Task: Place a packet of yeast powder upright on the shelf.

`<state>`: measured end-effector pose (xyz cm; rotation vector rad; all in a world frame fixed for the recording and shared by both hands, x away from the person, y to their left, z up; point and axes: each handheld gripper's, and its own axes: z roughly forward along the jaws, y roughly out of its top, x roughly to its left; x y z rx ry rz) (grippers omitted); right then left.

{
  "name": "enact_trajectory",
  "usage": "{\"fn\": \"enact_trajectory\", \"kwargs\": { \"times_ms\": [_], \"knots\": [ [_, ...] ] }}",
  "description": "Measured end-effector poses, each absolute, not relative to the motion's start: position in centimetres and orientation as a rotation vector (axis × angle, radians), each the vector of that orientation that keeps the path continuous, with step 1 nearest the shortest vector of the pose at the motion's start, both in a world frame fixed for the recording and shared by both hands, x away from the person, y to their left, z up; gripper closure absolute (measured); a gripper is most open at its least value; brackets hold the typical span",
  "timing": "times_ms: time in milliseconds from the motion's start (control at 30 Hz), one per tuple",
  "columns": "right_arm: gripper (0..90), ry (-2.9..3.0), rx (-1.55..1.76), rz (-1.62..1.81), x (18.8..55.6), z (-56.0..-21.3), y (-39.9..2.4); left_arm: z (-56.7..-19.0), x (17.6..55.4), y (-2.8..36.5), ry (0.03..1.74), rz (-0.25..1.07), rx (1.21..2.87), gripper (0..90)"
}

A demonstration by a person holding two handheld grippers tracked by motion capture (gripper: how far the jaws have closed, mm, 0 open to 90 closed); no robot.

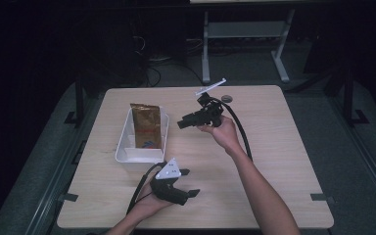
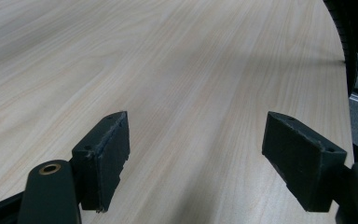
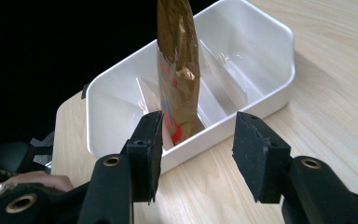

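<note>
So the thing here is a gold-brown foil pouch [image 1: 146, 126] with a crinkled top and a red and blue print low on its front. It's standing in the middle compartment of a white divided bin [image 1: 123, 147], left of center in the high view. In the right gripper view the pouch [image 3: 179, 60] rises at top center, between two clear dividers.

The right gripper [image 1: 182, 123] hangs just right of the bin, jaws spread with nothing between them, apart from the pouch. The left gripper [image 1: 188, 182] sits low in the frame near the table's front edge, jaws wide apart over bare wood.

Loads of open tabletop [image 1: 279, 142] on the right half. The bin sits close to the table's left edge, with dark floor beyond.
</note>
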<state>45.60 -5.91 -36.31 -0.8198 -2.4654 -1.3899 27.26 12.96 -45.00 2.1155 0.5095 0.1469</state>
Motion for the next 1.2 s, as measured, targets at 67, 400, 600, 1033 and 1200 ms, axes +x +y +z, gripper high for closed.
{"fn": "enact_trajectory", "kwargs": {
  "times_ms": [67, 400, 600, 1033, 1200],
  "knots": [
    [51.4, -2.461, -0.825, -1.397, 45.4, -36.3, -6.5, -45.0, 27.3, 12.9, 0.511, 0.147, 2.116, 22.8],
    [50.1, -2.461, -0.836, -1.405, 44.7, -36.2, -8.3, -45.1, 27.2, 12.8, 0.510, 0.143, 2.119, 21.6],
    [48.4, -2.448, -0.849, -1.421, 44.3, -36.3, -9.6, -45.1, 27.2, 12.7, 0.511, 0.142, 2.117, 21.1],
    [46.9, -2.432, -0.891, -1.439, 43.3, -36.8, -12.4, -45.1, 27.3, 12.9, 0.519, 0.142, 2.113, 19.8],
    [46.3, -2.435, -0.905, -1.445, 42.8, -36.9, -13.4, -45.1, 27.4, 12.9, 0.519, 0.143, 2.113, 19.5]
  ]
}}
